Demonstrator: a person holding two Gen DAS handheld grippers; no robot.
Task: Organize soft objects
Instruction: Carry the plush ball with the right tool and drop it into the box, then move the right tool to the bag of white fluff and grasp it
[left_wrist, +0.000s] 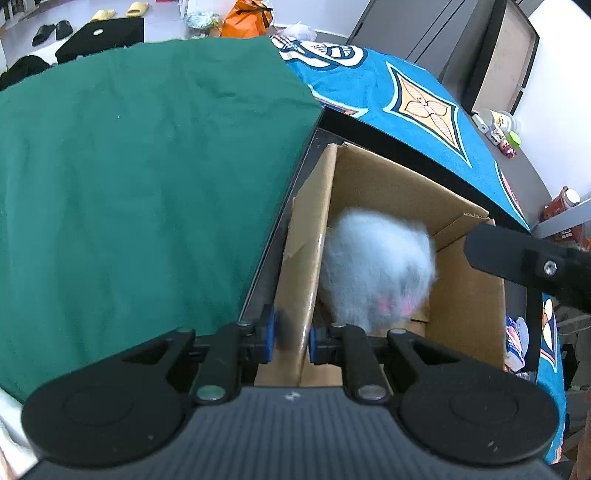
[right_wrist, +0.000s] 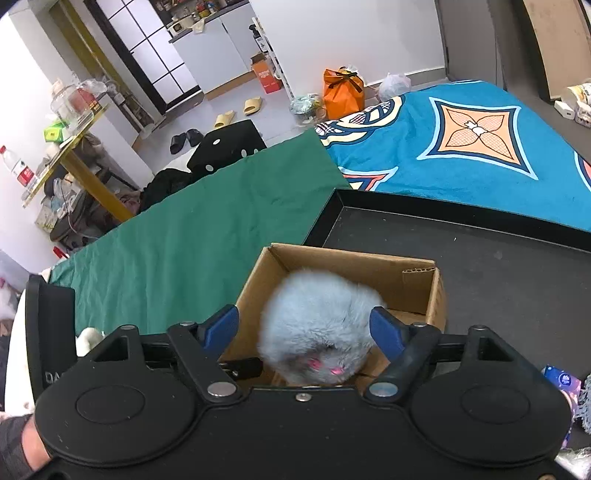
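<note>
Cardboard box (right_wrist: 343, 291) sits open-topped in a black tray (right_wrist: 480, 258), beside a green cloth (left_wrist: 147, 166) and a blue patterned blanket (right_wrist: 480, 147). Left gripper (left_wrist: 291, 332) is pinched tight on the box's near wall, one blue pad on each side. Fluffy pale-blue toy (right_wrist: 317, 332) with pink marks sits blurred at the box's mouth, between the right gripper's (right_wrist: 304, 330) spread blue pads, which stand clear of the fur.
</note>
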